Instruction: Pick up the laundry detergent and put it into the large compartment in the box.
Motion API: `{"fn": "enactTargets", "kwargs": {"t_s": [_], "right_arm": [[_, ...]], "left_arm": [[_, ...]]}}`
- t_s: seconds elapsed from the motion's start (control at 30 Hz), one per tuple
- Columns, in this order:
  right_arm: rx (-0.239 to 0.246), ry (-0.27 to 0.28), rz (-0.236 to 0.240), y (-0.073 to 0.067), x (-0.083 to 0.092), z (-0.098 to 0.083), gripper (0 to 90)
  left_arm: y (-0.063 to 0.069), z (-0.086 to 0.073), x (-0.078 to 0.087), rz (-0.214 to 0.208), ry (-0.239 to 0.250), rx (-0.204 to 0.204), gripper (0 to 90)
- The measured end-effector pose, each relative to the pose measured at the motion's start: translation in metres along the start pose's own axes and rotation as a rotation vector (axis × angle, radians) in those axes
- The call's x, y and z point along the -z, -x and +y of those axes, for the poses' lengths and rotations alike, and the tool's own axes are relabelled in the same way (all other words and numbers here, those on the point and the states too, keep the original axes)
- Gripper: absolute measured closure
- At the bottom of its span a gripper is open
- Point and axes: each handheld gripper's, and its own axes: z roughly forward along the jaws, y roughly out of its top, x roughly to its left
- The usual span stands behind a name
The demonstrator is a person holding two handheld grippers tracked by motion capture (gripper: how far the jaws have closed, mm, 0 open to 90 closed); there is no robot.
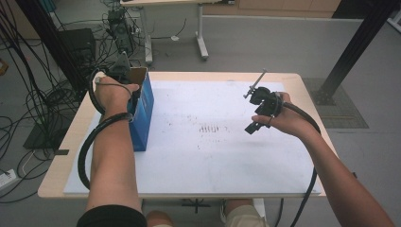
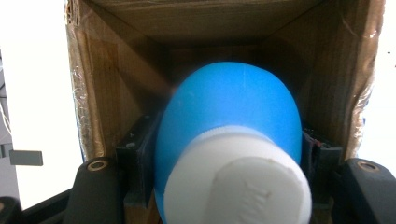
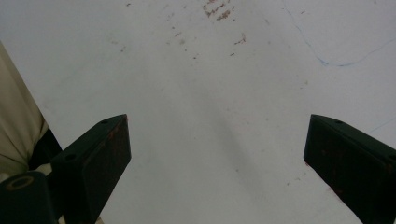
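Two grippers: the left gripper (image 2: 229,186) clamps a blue bottle (image 2: 229,121) inside the cardboard box (image 1: 141,111). The right gripper (image 3: 217,158) hangs wide open and empty over the white mat (image 3: 210,70).

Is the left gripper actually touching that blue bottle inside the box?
Touching. In the left gripper view, the left gripper has both jaws pressed against the blue bottle inside the cardboard box.

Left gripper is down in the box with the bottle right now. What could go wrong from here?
1. The left gripper grips the blue bottle inside the narrow cardboard box; lifting or pushing could snag a wall and tip the box.
2. The box stands near the table's left edge; a sideways tug might slide it off.
3. The right gripper hovers open over the white mat, so nothing steadies the box.
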Motion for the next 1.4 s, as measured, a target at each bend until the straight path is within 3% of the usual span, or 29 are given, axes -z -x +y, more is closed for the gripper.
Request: {"fn": "enactTargets", "kwargs": {"t_s": [1.4], "right_arm": [[0.005, -0.002, 0.005, -0.0002, -0.0021, 0.0011, 7.5]], "left_arm": [[-0.0004, 0.0003, 0.0004, -0.003, -0.002, -0.002, 35.7]]}}
